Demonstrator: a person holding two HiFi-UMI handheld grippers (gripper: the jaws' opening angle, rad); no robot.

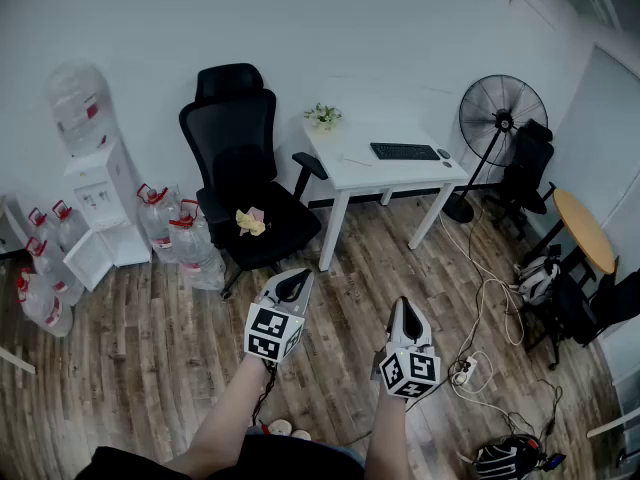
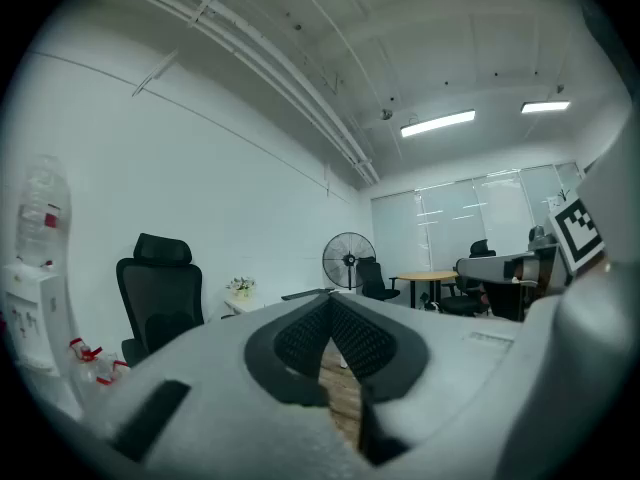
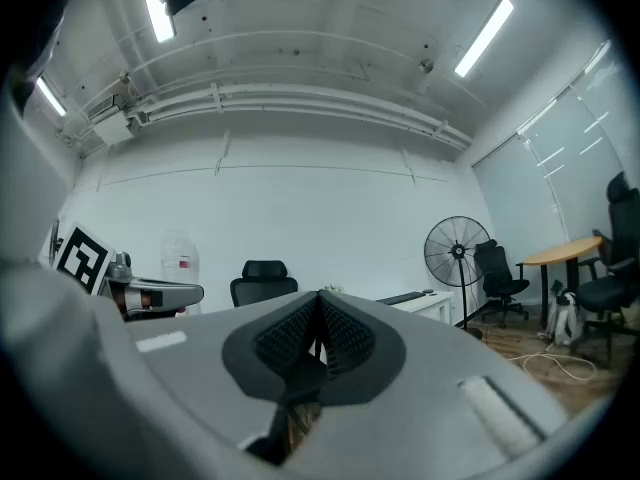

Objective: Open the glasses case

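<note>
left gripper [image 1: 294, 280] & right gripper [image 1: 405, 310] level over the wood floor [image 1: 140, 353], both sets of fingers [image 2: 300, 340] clenched shut w/ nothing between, white worktop [image 1: 345, 176] ahead, keyboard [image 1: 404, 152] near its right edge, flowers [image 1: 323, 116] at back-left corner, glasses case too small to pick out tbh
</note>
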